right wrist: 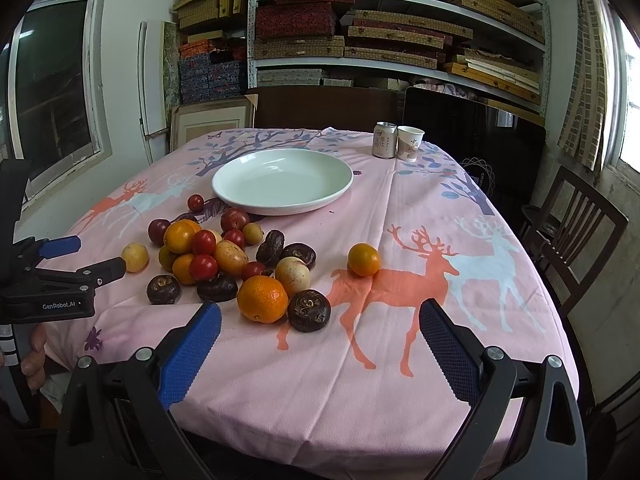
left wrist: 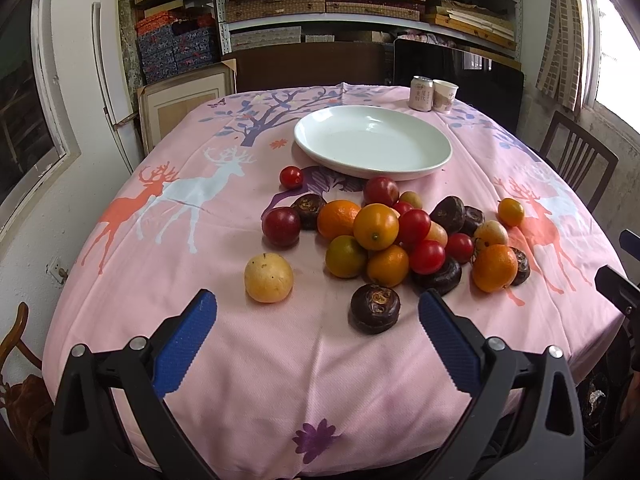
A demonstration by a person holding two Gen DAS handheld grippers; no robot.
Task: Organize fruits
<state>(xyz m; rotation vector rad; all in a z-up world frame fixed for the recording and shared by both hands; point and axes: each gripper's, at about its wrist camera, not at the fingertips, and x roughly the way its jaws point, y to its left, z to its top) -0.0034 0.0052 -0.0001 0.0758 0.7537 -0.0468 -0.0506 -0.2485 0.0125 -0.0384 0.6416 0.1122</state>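
Note:
A heap of fruit (left wrist: 376,227) (right wrist: 204,256) lies mid-table on the pink deer cloth: oranges, red tomatoes, dark water chestnuts, pale round fruits. Behind it stands an empty white plate (left wrist: 436,142) (right wrist: 340,176). A yellow pear-like fruit (left wrist: 269,278) and a dark chestnut (left wrist: 375,308) lie nearest my left gripper (left wrist: 318,308), which hovers open over the near cloth. My right gripper (right wrist: 320,320) is open too, just short of an orange (right wrist: 262,298) and a chestnut (right wrist: 309,310). One small orange (right wrist: 363,259) sits apart to the right. The left gripper (right wrist: 76,258) shows at the right wrist view's left edge.
A drink can (right wrist: 383,140) and a paper cup (right wrist: 409,143) stand at the table's far right corner. A wooden chair (right wrist: 576,236) is beside the right edge. Shelves of boxes (right wrist: 360,32) fill the back wall. A hand (right wrist: 34,356) holds the left tool.

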